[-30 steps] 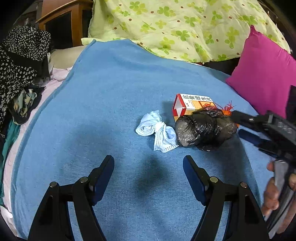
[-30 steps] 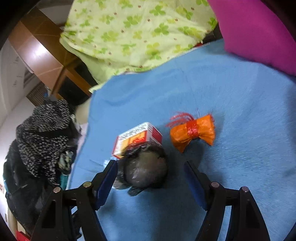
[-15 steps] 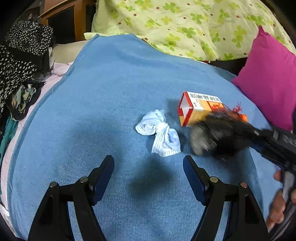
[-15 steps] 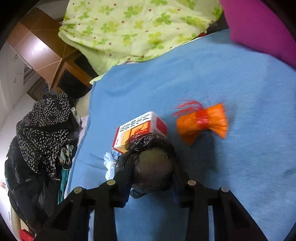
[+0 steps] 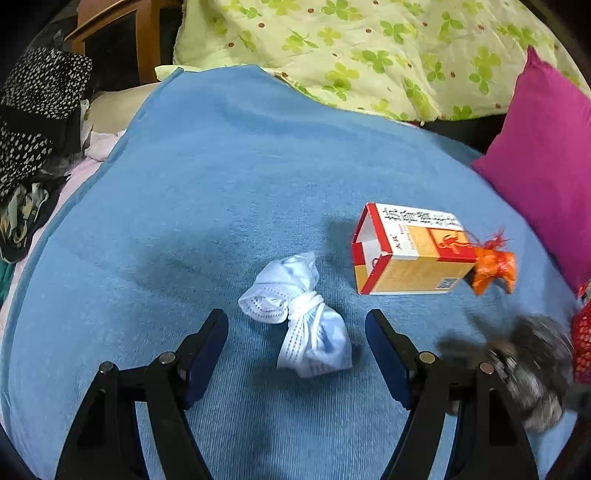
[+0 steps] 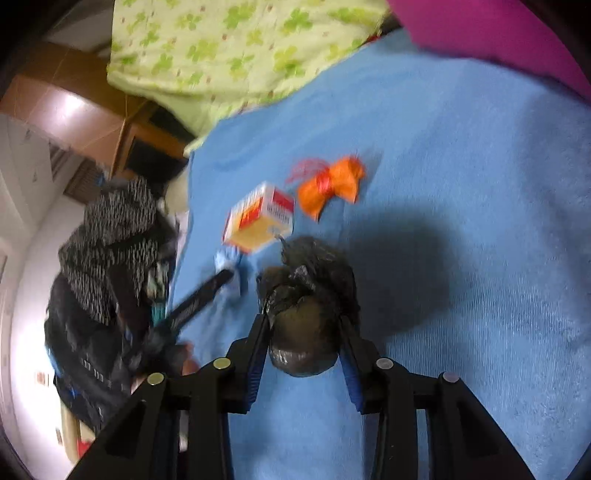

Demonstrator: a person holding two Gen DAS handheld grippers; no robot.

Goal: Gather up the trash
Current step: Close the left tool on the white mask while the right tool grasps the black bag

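Note:
On the blue blanket (image 5: 184, 203) lies a knotted white mask bundle (image 5: 314, 339), and my left gripper (image 5: 295, 315) stands open with a finger on each side of it, not touching. Beyond it are a red and yellow carton (image 5: 410, 254) and a tied orange wrapper (image 5: 493, 267). A black plastic bag wad (image 6: 310, 280) sits between the pads of my right gripper (image 6: 303, 321), lifted off the blanket. Those jaws are opening slightly while the pads press on the wad. The wad shows blurred at the lower right in the left wrist view (image 5: 532, 369).
A pink pillow (image 5: 546, 162) and a green clover quilt (image 5: 369, 48) border the far and right sides. Dark spotted clothes (image 5: 33, 118) pile up at the left edge, with wooden furniture (image 5: 122, 29) behind. A red mesh item (image 5: 581, 339) shows at the right border.
My right gripper shut on the black bag wad and carried it away from the carton, toward the right. My left gripper moved forward until the white bundle lay between its fingers.

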